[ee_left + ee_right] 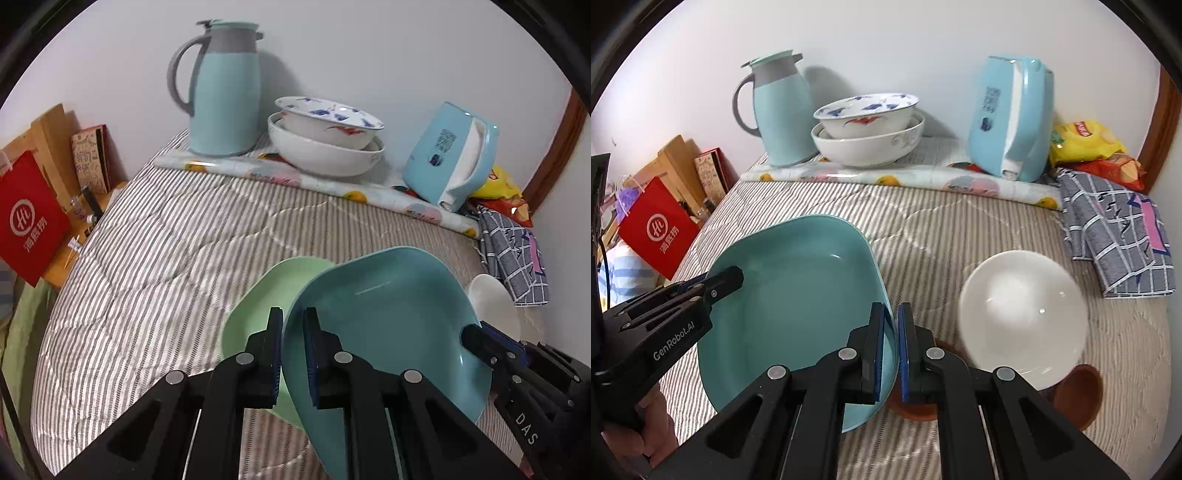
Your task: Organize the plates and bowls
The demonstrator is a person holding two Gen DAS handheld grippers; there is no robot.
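Observation:
Both grippers hold one teal square plate (388, 325) above the striped bedspread. My left gripper (293, 332) is shut on its left rim; it shows in the right wrist view (726, 278) too. My right gripper (892, 332) is shut on the plate's (798, 306) right rim and shows in the left wrist view (471, 334). A light green plate (255, 325) lies under the teal one. A white bowl (1023, 317) sits on a brown plate (1078, 395) to the right. Stacked white bowls (868, 129) stand at the back.
A teal thermos jug (779, 110) and a blue kettle (1012, 118) stand at the back by the wall on a rolled printed mat (905, 181). A checked cloth (1119, 236) and snack bags (1086, 140) lie at the right. A red bag (657, 229) stands left.

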